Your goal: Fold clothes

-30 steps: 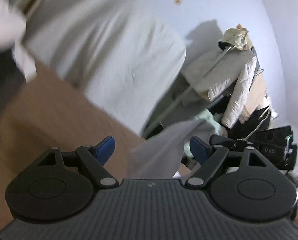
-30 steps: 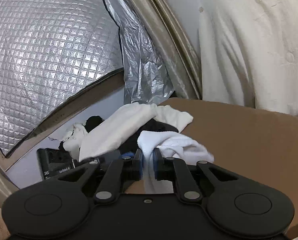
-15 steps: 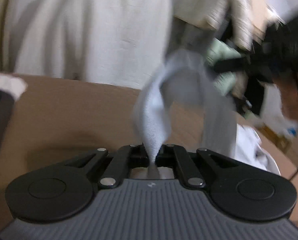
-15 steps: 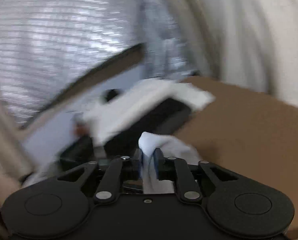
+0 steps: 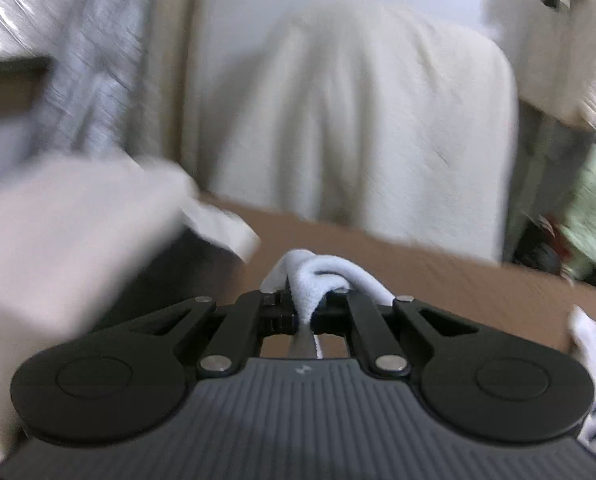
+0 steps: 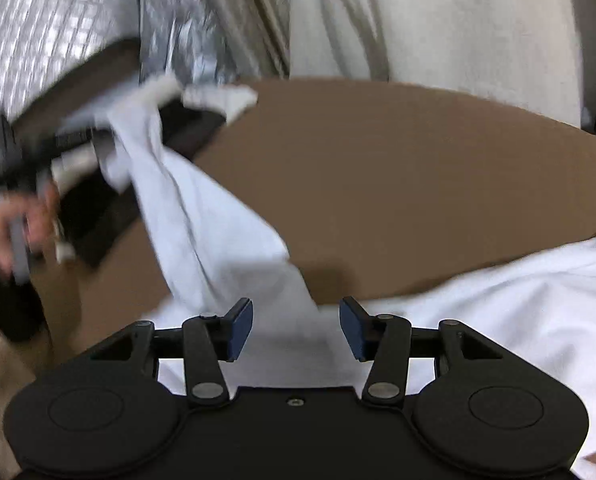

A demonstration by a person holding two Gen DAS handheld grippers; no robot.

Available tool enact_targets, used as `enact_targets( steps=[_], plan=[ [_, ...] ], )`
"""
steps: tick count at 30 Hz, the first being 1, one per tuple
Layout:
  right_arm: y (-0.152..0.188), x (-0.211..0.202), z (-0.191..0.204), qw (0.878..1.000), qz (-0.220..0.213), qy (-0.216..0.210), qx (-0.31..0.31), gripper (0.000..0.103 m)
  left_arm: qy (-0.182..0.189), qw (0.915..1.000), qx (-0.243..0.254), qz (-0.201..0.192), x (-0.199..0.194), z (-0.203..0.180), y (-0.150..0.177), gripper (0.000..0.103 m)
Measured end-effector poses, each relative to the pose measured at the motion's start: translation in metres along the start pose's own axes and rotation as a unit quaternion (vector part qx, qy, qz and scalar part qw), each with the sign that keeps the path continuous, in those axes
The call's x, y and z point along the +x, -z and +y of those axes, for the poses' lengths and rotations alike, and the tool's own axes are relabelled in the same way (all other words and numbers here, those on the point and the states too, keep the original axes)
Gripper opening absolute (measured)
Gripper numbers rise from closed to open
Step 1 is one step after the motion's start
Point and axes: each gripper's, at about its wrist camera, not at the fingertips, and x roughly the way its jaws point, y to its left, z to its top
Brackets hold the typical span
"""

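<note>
- the left hand-held gripper (image 5: pixel 304 308) is pinching a bunched edge of the white garment (image 6: pixel 217 232), its fingers pressed together on the cloth; the right hand-held gripper (image 6: pixel 295 330) is spread wide, with nothing between its blue pads (image 6: pixel 241 326).
- i am seeing the white garment running in a twisted band from the left grip, up and to the left in the right wrist view, down to the near edge of the brown desk (image 6: pixel 398 184), where more of it is lying flat beside and under the right fingers.
- both views are blurring, so i am judging only loosely: the cloth is needing a second hold before any fold can be laid clean.
- i am aiming to keep the left pinch firm and level, and to bring the open right fingers onto a single layer of hem, not a bundle.
- i am watching the pile of white and dark clothes (image 6: pixel 169 120) at the far left of the desk, so the swinging cloth is not dragging it.
- the twist is likely to trap a crease; i am planning to pull the two holds apart gently before laying it down.
</note>
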Motion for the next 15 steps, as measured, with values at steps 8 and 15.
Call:
enact_targets(
  steps=[8,15],
  plan=[
    [-0.017,-0.019,0.001,0.997,-0.063,0.043,-0.021,0.065,-0.143,0.9687,-0.121,-0.163,-0.095,0.055,-0.072,0.003],
    [0.002,-0.023,-0.028,0.996,-0.037,0.081,0.019,0.065,-0.267,0.9478,-0.169,-0.038,-0.055,0.118,-0.043,0.006]
  ],
)
